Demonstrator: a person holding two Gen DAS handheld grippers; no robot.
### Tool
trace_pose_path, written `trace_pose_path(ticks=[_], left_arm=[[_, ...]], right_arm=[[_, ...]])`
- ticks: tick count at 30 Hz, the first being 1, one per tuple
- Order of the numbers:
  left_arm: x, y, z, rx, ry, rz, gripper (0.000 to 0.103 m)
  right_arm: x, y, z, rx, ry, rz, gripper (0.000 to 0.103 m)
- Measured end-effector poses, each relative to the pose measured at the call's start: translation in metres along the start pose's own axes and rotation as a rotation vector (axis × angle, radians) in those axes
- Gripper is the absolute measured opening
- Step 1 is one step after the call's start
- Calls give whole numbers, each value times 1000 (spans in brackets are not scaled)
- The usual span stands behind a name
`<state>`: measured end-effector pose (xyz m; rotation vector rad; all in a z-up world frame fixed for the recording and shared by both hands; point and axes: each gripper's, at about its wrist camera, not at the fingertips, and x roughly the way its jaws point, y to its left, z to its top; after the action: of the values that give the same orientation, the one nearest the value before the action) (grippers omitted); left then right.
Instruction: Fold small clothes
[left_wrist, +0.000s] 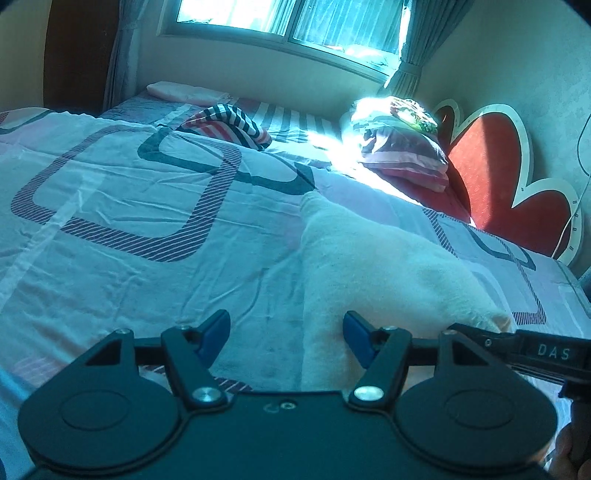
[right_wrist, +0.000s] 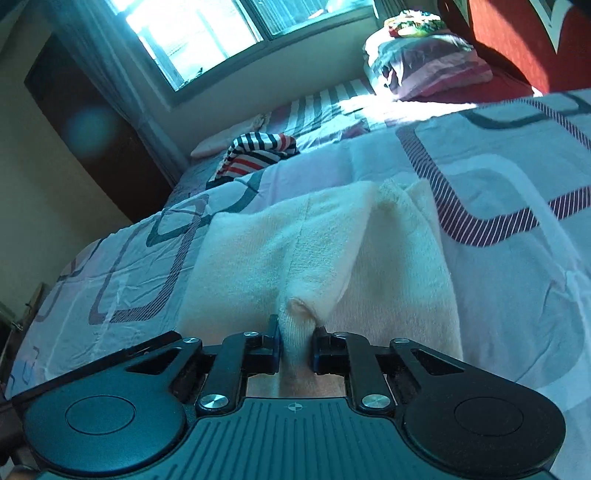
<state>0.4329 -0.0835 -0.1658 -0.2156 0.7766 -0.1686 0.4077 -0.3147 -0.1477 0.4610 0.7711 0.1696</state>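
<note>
Right gripper (right_wrist: 295, 347): pinches a bunched edge of the cream garment (right_wrist: 314, 251).
Left gripper (left_wrist: 282, 336): jaws apart, empty.
Risk: a 1-sided lift could skew the fold.

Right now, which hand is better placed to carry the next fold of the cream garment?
Right, probably. The right tongs are shut on a bunched edge of the cream garment, ready to lift it over. The left tongs stand open above the garment's edge, gripping nothing, so they would first need to close.
</note>
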Motion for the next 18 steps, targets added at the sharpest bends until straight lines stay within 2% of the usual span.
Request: trace_pose_path(ticks=[4, 15, 18], left_arm=[[7, -14, 4, 12, 3, -30, 65], [25, -34, -9, 68, 67, -68, 69], [29, -34, -11, 83, 91, -66, 69]], right_arm=[[-13, -6, 4, -33, -30, -42, 13], [-23, -50, -12, 72, 4, -120, 7], [-29, -47, -12, 69, 9, -81, 7]])
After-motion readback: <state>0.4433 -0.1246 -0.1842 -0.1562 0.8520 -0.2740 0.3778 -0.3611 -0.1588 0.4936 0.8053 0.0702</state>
